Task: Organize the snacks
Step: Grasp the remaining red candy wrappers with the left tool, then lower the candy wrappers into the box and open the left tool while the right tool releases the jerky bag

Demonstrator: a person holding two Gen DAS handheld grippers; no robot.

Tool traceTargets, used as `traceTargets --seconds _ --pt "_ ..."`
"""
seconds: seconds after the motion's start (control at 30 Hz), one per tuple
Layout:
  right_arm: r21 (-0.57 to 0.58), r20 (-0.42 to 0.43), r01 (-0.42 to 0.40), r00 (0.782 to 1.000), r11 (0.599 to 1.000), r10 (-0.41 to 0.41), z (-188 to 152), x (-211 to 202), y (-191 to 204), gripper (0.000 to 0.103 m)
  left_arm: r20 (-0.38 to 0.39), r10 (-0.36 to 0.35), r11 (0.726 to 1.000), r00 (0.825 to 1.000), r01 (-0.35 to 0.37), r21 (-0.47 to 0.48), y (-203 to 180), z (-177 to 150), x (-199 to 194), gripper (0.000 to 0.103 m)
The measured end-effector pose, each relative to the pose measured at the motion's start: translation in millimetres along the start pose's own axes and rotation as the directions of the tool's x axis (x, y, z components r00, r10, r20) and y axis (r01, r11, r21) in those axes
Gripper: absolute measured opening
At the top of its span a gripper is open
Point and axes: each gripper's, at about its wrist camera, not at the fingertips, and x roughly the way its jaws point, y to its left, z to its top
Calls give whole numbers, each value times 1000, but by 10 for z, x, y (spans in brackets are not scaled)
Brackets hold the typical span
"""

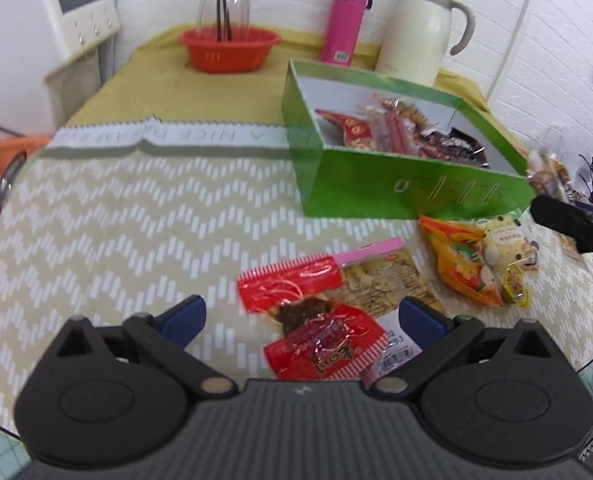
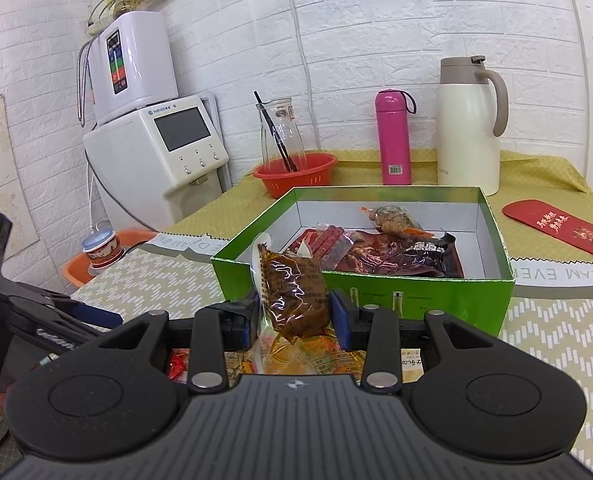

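Observation:
My left gripper (image 1: 302, 312) stands open, low over the patterned tablecloth. A red snack packet (image 1: 316, 320) lies between its blue fingertips, and they do not touch it. Behind it lie a pink-topped seed packet (image 1: 380, 276) and an orange packet (image 1: 456, 268). The green box (image 1: 416, 196) holds several snacks. My right gripper (image 2: 295, 312) is shut on a brown sauce-coloured pouch (image 2: 292, 288), held upright just in front of the green box (image 2: 416, 300). More packets lie under it. The left gripper (image 2: 68, 316) shows at the left edge.
At the back of the table stand a red basket (image 2: 296, 174) with a glass carafe (image 2: 280, 132), a pink bottle (image 2: 394, 136) and a cream jug (image 2: 470, 128). A red envelope (image 2: 560, 228) lies back right. A white appliance (image 2: 156, 152) stands left of the table.

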Motion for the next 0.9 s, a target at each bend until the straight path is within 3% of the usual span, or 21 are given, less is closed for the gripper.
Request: traceTargets --seconds 0.07,0.17,0.23,0.27,0.33,0.67,0.9 --pt "4 -2 -1 1000 1000 1 -14 -6 -11 65 -34 19 1000 999 -18 13 6 -19 162 102" --pt "12 2 2 1000 1000 -2 -27 -49 -49 65 2 35 994 999 -35 99 27 -71 197 101" --pt "10 2 8 1000 1000 -8 -35 -74 -80 65 -14 43 993 999 -41 111 85 -60 140 82" --pt "11 -1 13 1000 1000 -13 -37 -72 -96 65 -18 52 991 998 -49 122 108 -61 112 60" --pt "21 -2 17 1000 1000 -17 -38 -56 -125 65 -22 55 992 998 -52 112 193 -60 64 55" --pt "23 -21 11 1000 1000 -10 -83 -11 -97 65 9 62 986 998 -62 155 197 -136 -5 58" --pt "6 10 26 1000 1000 -26 53 -7 -94 65 115 -42 987 992 23 162 -27 109 -365 57"
